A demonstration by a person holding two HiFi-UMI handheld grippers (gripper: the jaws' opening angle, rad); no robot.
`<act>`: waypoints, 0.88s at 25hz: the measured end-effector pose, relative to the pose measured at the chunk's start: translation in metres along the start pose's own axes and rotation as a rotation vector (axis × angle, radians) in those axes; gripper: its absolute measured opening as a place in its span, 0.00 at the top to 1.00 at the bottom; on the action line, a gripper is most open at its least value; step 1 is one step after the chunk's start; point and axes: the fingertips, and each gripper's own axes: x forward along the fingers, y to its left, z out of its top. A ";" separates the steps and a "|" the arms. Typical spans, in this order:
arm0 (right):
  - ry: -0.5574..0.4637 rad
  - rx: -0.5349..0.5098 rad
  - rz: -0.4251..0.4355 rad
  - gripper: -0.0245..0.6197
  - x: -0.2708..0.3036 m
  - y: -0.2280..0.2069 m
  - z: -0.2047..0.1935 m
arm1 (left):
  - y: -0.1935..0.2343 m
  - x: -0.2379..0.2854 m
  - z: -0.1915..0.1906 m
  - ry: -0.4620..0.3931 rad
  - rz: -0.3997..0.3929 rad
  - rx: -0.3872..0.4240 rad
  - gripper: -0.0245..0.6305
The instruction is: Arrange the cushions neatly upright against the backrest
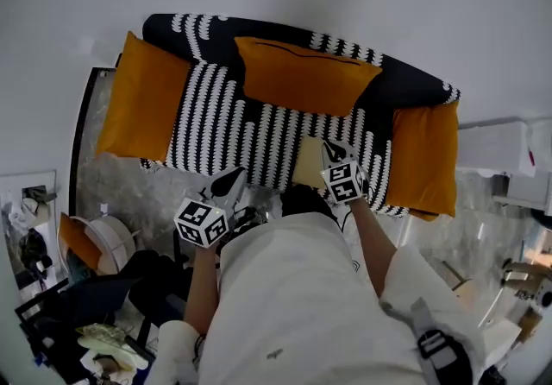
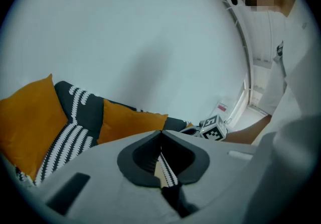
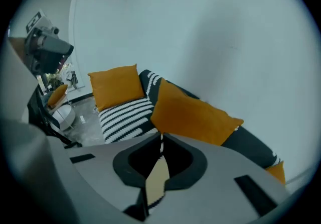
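Middle cushion (image 1: 306, 74) stood upright against backrest (image 1: 177, 29) of sofa (image 1: 233, 129). Left cushion (image 1: 142, 98) and right cushion (image 1: 427, 159) leaned at armrests, likely not yet placed. Left gripper (image 1: 231, 178) and right gripper (image 1: 332, 150) both closed, empty, over seat front, clear of cushions.

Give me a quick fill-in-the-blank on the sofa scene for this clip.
The black-and-white striped fabric sofa carries ___ plain orange fabric cushions.
The middle cushion leans against the sofa's ___.
The left gripper and the right gripper, jaws shut, each hold ___.
Missing: three; backrest; nothing.
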 end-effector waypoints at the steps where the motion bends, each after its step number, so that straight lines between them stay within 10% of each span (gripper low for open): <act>1: 0.010 0.037 0.022 0.93 -0.008 0.025 -0.005 | -0.003 -0.010 -0.010 0.013 -0.027 -0.007 0.94; 10: -0.012 0.111 0.112 0.95 -0.095 0.208 -0.020 | -0.033 -0.103 -0.103 0.077 -0.130 0.055 0.94; 22: -0.151 0.322 -0.024 0.95 -0.209 0.199 -0.062 | -0.072 -0.127 -0.097 0.024 -0.212 0.159 0.94</act>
